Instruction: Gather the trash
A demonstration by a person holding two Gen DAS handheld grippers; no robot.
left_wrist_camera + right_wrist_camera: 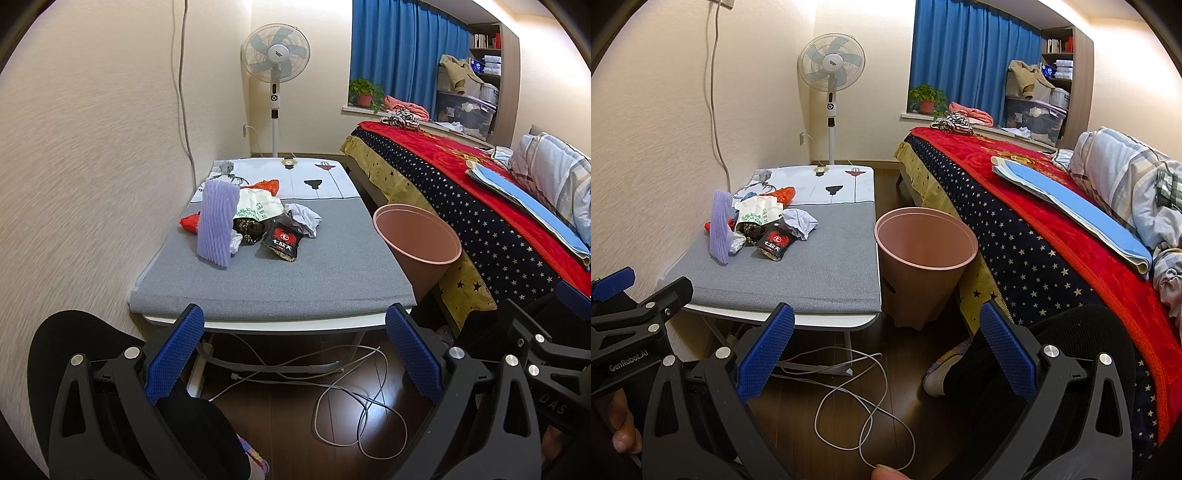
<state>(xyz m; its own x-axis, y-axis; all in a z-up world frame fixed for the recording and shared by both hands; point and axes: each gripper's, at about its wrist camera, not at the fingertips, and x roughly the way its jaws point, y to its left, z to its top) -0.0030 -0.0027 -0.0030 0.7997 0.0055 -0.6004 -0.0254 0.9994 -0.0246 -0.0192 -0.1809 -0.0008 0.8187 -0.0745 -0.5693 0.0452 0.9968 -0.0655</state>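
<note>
Both hand-held grippers, left (295, 354) and right (886, 354), jaws wide apart and empty, held short of the counter (273, 291); trash pile (255, 218) mid-counter, pink bin (923, 266) on floor just right of it.

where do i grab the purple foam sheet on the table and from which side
Grip the top edge of the purple foam sheet. It stands nearly upright at the left end of the trash pile, thin edge toward the right camera, top free. Come from above with the left tool, one finger on each broad face. Both tools are open.
</note>
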